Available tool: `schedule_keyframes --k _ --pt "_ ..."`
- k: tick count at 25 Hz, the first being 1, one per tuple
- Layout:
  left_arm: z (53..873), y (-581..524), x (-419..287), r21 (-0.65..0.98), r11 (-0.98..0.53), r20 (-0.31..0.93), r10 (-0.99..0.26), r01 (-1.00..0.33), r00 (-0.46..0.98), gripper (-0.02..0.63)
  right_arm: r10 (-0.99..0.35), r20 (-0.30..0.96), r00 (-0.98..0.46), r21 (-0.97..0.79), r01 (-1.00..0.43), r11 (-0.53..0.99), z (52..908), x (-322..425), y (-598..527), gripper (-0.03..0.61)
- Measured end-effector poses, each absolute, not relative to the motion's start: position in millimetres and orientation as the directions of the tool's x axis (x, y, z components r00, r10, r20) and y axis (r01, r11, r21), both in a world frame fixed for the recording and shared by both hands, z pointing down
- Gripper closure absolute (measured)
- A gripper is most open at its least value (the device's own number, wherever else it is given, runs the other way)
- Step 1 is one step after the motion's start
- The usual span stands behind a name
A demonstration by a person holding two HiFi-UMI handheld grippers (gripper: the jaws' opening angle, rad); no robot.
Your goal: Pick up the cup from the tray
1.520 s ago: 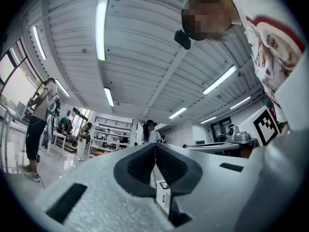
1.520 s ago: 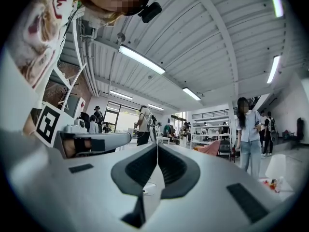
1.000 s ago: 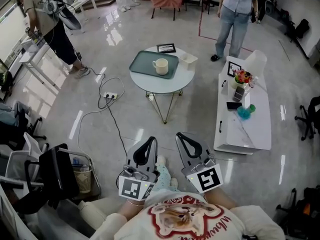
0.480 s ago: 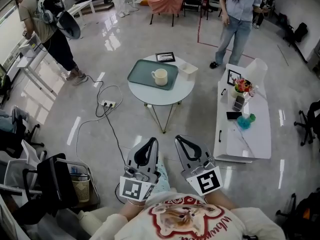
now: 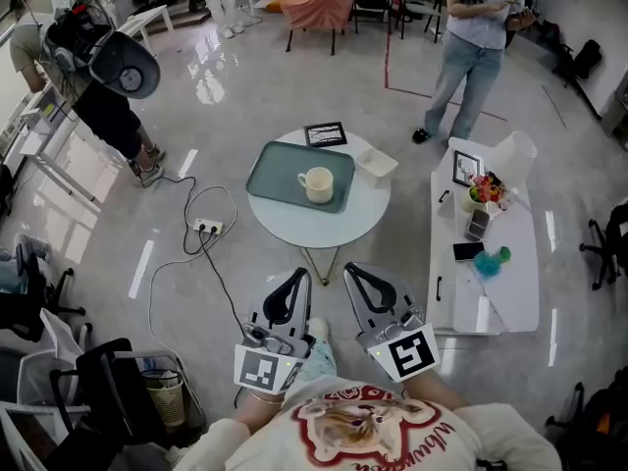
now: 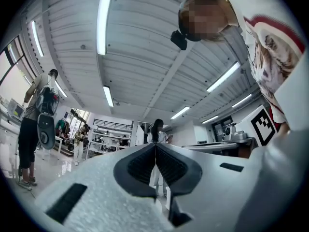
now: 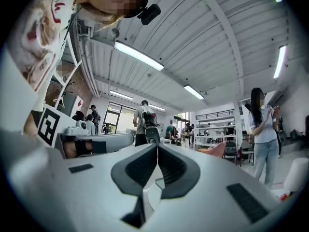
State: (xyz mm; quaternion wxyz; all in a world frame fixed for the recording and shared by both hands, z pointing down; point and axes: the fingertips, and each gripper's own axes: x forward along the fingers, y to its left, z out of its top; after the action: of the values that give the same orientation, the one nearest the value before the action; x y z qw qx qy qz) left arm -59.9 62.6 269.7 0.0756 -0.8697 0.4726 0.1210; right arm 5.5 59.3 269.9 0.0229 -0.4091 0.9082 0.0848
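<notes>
The step in hand is the approach: nothing has been gripped yet. The cup [image 5: 317, 184] stands upright on the green tray [image 5: 278, 169], towards the tray's right side, with its handle turned left. The tray lies on the round white surface [image 5: 365, 207], on its left half, with a small framed picture [image 5: 325, 133] at the far edge and a white dish [image 5: 377, 163] on the right.

The left tongs [image 5: 293, 276] and the right tongs [image 5: 356, 269] are held side by side close to the person's body, near the surface's near edge but well short of the cup. Both pairs are pressed together at the tips, and each gripper view shows nothing between them (only the room and ceiling beyond).

By my reading, the next move calls for carrying one pair forward over the near rim of the surface and lowering it. It must be spread wide enough to take the cup's wall or handle before it arrives. The right pair looks better placed for the cup's body, the left for the handle. A careless closed tip could knock the cup over, so the opening should come early.
</notes>
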Motion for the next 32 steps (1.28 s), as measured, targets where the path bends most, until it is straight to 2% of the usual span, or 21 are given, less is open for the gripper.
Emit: schedule_keyframes --k 7,14,27,32 --pt "256.4 -19.7 -72.7 -0.047 -0.583 -0.314 -0.762 -0.811 0.566 0.598 -0.765 -0.137 -0.630 0.134 -0.777 0.615 251.5 -8.5 -27.2 0.554" --pt "261.8 -83.3 -80.3 -0.040 -0.603 -0.259 -0.764 -0.797 0.591 0.598 -0.777 -0.146 -0.612 0.122 -0.791 0.600 249.2 -20.3 -86.9 0.554" --pt "275.6 -137.5 -70.4 -0.044 -0.584 -0.232 -0.783 -0.811 0.577 0.598 -0.786 -0.132 -0.604 0.098 -0.797 0.596 258.3 -4.3 -143.4 0.554" --pt "273.2 -148.7 -66.6 -0.027 -0.567 -0.262 -0.791 -0.824 0.553 0.598 -0.781 -0.113 -0.614 0.094 -0.789 0.607 262.8 0.8 -157.5 0.554"
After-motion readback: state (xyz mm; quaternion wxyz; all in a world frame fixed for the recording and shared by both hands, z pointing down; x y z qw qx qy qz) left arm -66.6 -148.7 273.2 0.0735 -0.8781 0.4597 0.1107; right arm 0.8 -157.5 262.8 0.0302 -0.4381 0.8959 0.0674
